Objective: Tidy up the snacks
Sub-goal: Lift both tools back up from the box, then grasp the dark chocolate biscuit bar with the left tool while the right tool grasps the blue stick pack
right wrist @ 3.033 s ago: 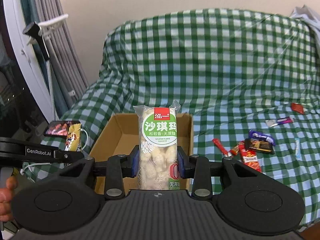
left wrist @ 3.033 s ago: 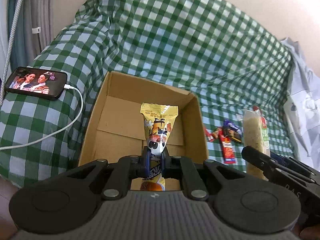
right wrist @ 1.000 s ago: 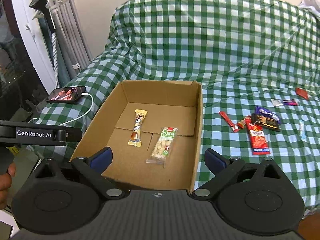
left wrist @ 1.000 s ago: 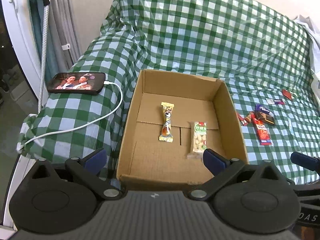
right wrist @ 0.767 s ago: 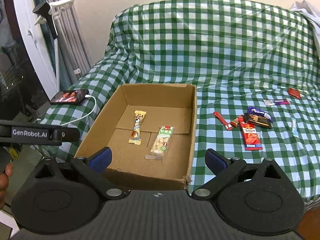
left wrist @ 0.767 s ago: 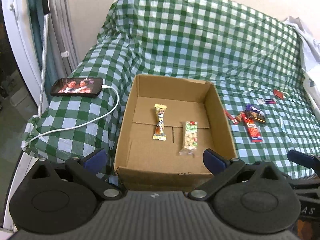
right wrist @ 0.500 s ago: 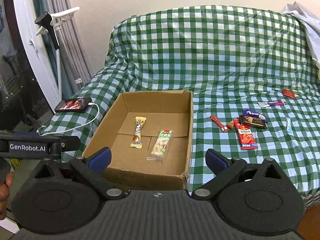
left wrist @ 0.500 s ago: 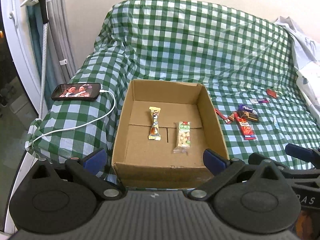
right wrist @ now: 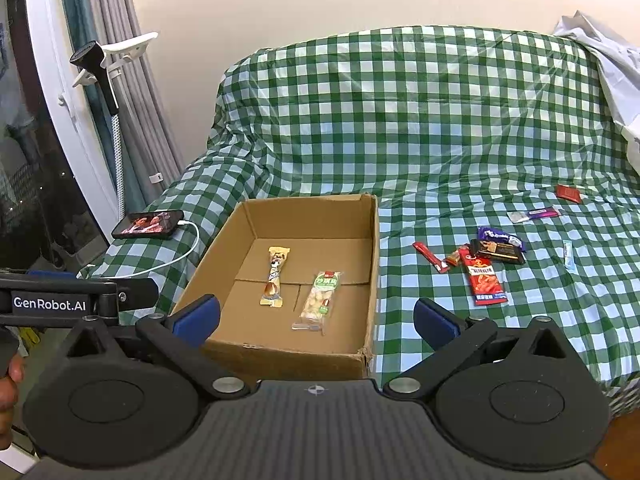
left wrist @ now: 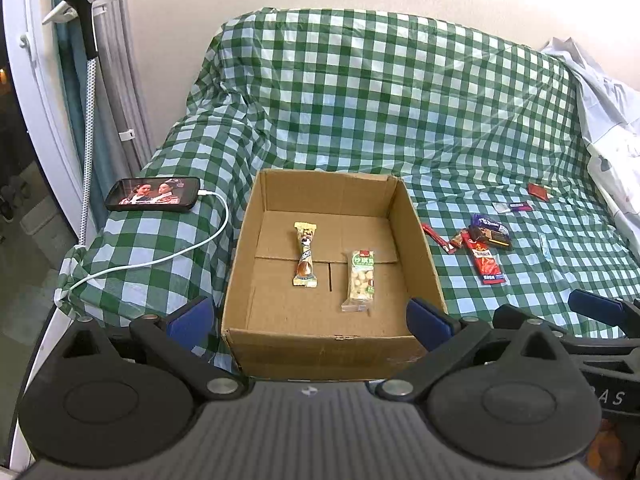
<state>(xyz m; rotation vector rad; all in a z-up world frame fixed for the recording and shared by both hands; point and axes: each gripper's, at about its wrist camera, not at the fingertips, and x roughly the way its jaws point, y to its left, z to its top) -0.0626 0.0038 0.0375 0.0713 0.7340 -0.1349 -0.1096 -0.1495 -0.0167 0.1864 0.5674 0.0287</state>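
Note:
An open cardboard box (left wrist: pixel 416 240) (right wrist: pixel 372 248) sits on the green checked bed. Inside lie a yellow snack bar (left wrist: pixel 305 255) (right wrist: pixel 274 276) and a green-labelled sachima pack (left wrist: pixel 360 280) (right wrist: pixel 319 298), side by side. My left gripper (left wrist: pixel 308 316) is open and empty, held back from the box's near wall. My right gripper (right wrist: pixel 316 316) is open and empty, also in front of the box. Loose snacks lie right of the box: a red packet (left wrist: pixel 486 262) (right wrist: pixel 485 280), a dark chocolate pack (left wrist: pixel 490 234) (right wrist: pixel 498 248), a red stick (left wrist: pixel 435 238) (right wrist: pixel 430 257).
A phone (left wrist: pixel 153 193) (right wrist: pixel 148 224) with a white cable (left wrist: pixel 176 256) lies left of the box. Small wrappers (left wrist: pixel 512 207) (right wrist: pixel 532 213) and a red square packet (left wrist: pixel 538 191) (right wrist: pixel 568 193) lie farther right. A steamer and curtain (left wrist: pixel 86 40) stand at left. The other gripper (left wrist: pixel 600 308) shows at right.
Three seconds ago each gripper was shut on a snack over the box; both snacks now lie in the box. Both grippers are open and have pulled back and up.

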